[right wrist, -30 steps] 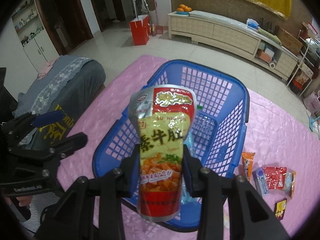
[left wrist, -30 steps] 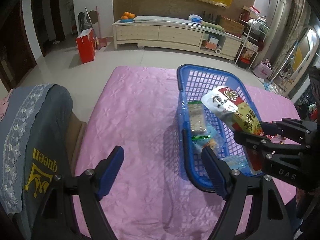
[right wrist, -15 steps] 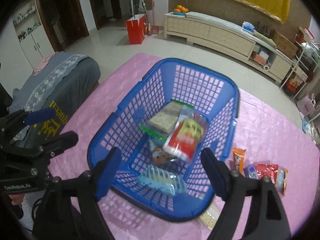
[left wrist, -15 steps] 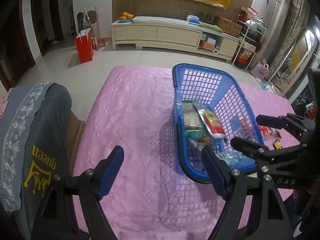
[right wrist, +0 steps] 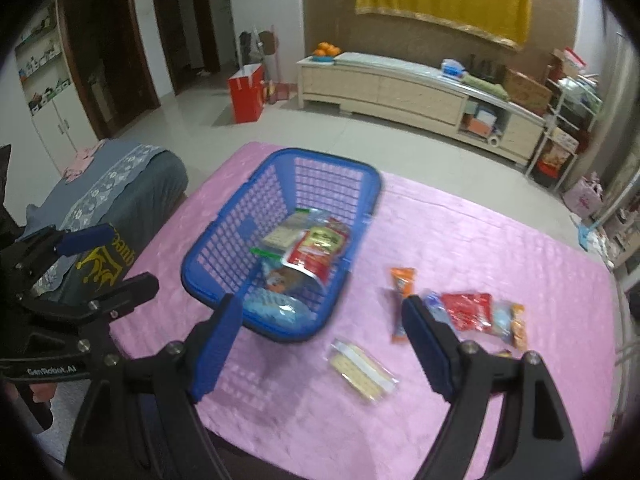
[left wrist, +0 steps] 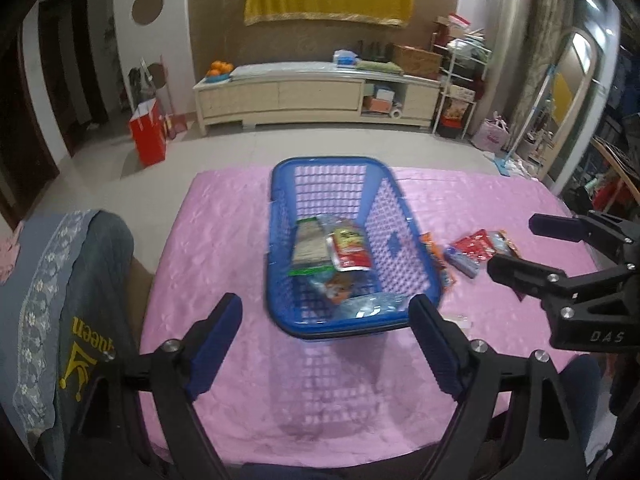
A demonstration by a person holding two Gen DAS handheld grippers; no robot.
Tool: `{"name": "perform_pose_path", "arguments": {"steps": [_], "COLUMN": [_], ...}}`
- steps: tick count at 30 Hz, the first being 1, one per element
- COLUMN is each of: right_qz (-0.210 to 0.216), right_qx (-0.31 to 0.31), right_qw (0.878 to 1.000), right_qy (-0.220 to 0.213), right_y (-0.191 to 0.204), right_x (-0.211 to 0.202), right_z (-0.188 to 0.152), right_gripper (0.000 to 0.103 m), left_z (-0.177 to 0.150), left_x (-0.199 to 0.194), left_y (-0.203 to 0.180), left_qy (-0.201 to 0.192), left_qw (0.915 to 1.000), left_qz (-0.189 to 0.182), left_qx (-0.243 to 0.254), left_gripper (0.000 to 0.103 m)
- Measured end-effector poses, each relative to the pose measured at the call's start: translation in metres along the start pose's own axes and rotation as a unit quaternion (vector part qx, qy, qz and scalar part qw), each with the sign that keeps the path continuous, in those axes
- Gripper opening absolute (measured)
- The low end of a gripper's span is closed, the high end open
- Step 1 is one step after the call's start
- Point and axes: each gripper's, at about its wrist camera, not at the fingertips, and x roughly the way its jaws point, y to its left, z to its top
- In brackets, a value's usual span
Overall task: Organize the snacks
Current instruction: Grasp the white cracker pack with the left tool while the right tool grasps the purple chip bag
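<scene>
One blue plastic lattice basket (right wrist: 236,240). Four, perhaps five, snack packets inside. Loose on pink tablecloth (right wrist: 460,400): one clear cracker pack (right wrist: 362,368), one orange wrapper (right wrist: 402,280), red-and-blue packet cluster (right wrist: 476,312), count unclear.

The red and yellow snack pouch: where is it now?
The red and yellow snack pouch lies inside the blue basket, beside a pale cracker pack, in both wrist views.

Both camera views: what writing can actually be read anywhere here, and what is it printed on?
"DAS": on the black right gripper, seen from the left wrist.
"GenRobot.AI": on the black left gripper, seen from the right wrist.
"queen", partly hidden: yellow print on the dark grey cloth.
Snack packets in the blue plastic basket: too blurred to read.
</scene>
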Motion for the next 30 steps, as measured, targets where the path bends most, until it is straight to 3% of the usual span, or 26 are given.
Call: {"name": "perform_pose_path", "arguments": {"steps": [7,16,24,30], "right_qz": [-0.028,-0.046,-0.049,-0.051], "right_qx": [0.031,0.076,0.093,0.093], "right_qw": [0.999,0.996,0.994,0.994], "right_qy": [-0.007,-0.005,0.014,0.016], "right_y": [-0.046,-0.107,-0.152,-0.176], "right_x": [-0.027,-0.038,-0.026,-0.012], "right_z": [-0.026,-0.065,-0.091,-0.109], "right_gripper": [0.085,0.085,0.085,0.085], "left_z": [-0.004,-0.006,-0.023,-0.034], "left_x": [0.005,0.028,0.058,0.088], "left_y": [-0.059,-0.117,-0.155,-0.160], "left_qy": [0.008,0.032,0.068,0.088], "left_qw": [0.9992,0.9979,0.9970,0.9943], "left_qz": [-0.020,-0.041,-0.033,-0.027], "left_qx": [0.033,0.039,0.016,-0.054], "left_gripper": [0.084,0.084,0.084,0.084]}}
